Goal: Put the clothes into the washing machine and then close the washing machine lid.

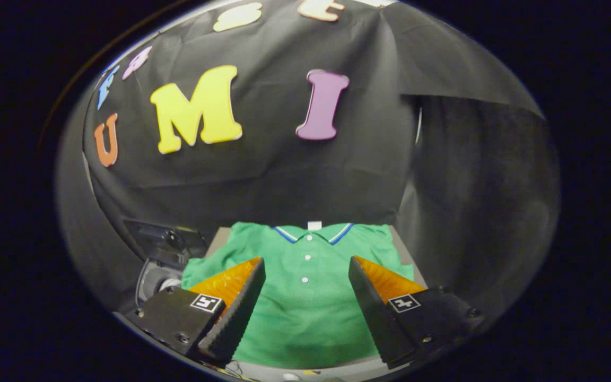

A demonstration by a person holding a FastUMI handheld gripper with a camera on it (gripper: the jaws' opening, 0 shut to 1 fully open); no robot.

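At the far left, a dark machine part with a grey rounded body, apparently the washing machine (163, 260), sits low against the black cloth wall (295, 180), partly hidden behind the gripper's left finger; whether its lid is up or down cannot be told from here.

Just right of it, a green polo shirt (305, 307) lies spread flat, front side up, on a pale tabletop (402, 249) whose bare surface shows past the shirt's right shoulder and along the near edge. The shirt's collar (313, 232), trimmed in blue and white, points toward the far wall, and a small white tag sits at the neck. A row of white buttons (305, 257) runs down the placket toward the near side.

The gripper (305, 273) hangs over the shirt with its jaws wide apart and nothing between them but the garment's chest below. The left finger (239, 302), black with ridged padding on its inner face and orange on its top side, stands over the shirt's left half, near the sleeve. The right finger (372, 305), its mirror, stands over the right half. Whether the tips touch the fabric cannot be told. Each finger base carries a small square black-and-white marker.

At the right, the black cloth wall folds around the booth's corner, well behind the table.
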